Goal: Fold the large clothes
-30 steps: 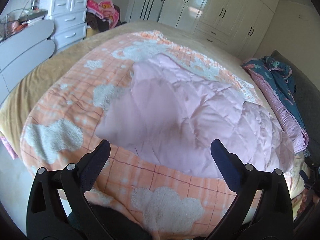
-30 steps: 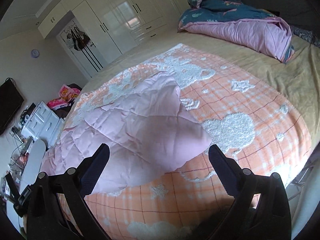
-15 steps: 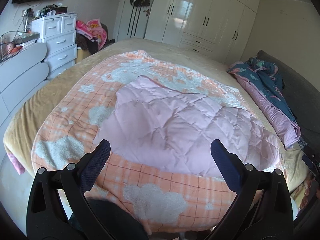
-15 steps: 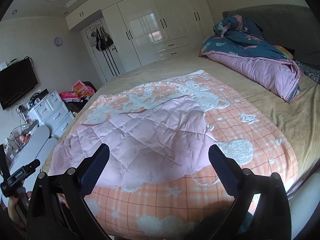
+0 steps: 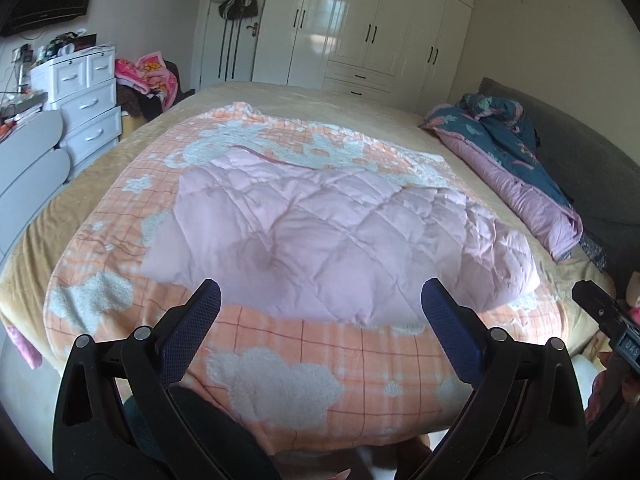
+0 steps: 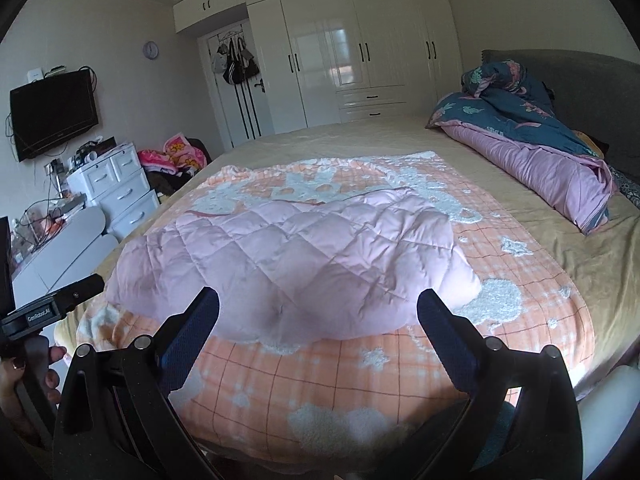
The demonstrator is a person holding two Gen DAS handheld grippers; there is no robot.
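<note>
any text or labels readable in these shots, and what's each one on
"GenRobot.AI": label on the left gripper body, seen from the right wrist camera.
"DAS": partial label on the right gripper body, cut off by the frame edge.
Wall clock: numerals too small to read.

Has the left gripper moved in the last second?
Yes. The left gripper has pulled back and tilted up: the white wardrobe shows more fully, and the pink quilted garment looks smaller.

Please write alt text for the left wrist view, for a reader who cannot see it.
A pale pink quilted garment lies spread on an orange checked blanket with white fluffy clouds covering a bed. The open left gripper hovers before the garment's near edge, holding nothing. White wardrobes stand behind.
</note>
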